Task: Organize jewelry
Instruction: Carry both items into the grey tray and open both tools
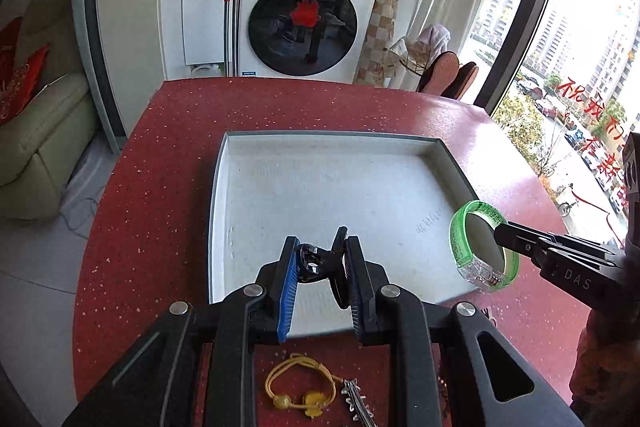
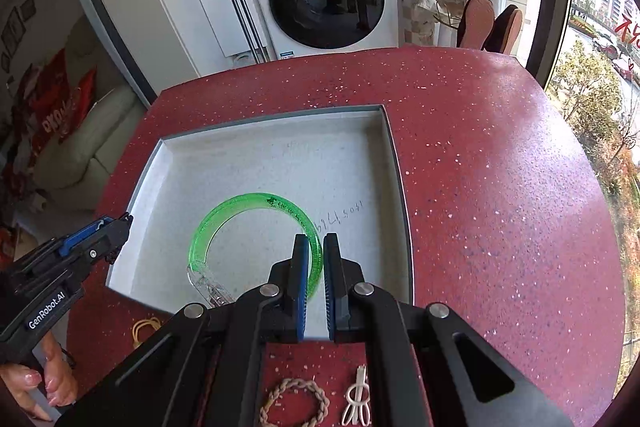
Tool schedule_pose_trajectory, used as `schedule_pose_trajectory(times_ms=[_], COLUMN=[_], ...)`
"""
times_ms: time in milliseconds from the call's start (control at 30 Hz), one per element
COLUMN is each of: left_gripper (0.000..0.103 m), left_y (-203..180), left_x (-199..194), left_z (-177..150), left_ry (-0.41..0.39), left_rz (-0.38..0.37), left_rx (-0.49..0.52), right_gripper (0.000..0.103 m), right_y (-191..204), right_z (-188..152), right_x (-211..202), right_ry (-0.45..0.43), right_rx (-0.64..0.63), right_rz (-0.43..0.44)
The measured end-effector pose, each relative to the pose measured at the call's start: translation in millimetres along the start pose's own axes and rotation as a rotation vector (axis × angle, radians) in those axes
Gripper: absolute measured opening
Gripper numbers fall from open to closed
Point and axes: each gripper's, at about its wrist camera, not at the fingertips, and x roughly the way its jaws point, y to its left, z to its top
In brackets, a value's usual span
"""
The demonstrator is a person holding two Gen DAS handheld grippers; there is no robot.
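A shallow white tray [image 1: 248,187] with a grey rim sits on the red speckled table; it also shows in the right wrist view [image 2: 256,163]. My left gripper [image 1: 320,247] is shut on a black hair clip [image 1: 320,263] and holds it over the tray's near part. My right gripper [image 2: 316,241] is shut on a green translucent bangle [image 2: 240,205] and holds it over the tray. The bangle [image 1: 460,239] and right gripper [image 1: 500,233] also show at the tray's right edge in the left wrist view. The left gripper [image 2: 124,223] shows at the tray's left edge.
On the table near me lie a yellow cord bracelet [image 1: 298,387], a spiked silver clip [image 1: 356,403], a braided rope bracelet [image 2: 294,403] and a white bunny clip [image 2: 358,399]. A washing machine [image 1: 308,15] stands beyond the table, a window at right, a sofa at left.
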Motion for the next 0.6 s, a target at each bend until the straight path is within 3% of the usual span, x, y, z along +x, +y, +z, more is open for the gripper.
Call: schedule_pose_trajectory(times_ms=[333,600], left_gripper=[0.041,0.041], left_y=[5,9], left_x=[82,116], left_z=[38,33], left_ry=[0.042,0.095], left_rz=[0.068,0.134], left_rx=[0.021,0.049], right_gripper=[0.008,0.008], right_y=[-9,-16], right_z=[33,32], right_x=[72,90], right_ry=[0.047,0.058], right_rx=[0.001,0.012], right_rz=[-0.072,-0.094])
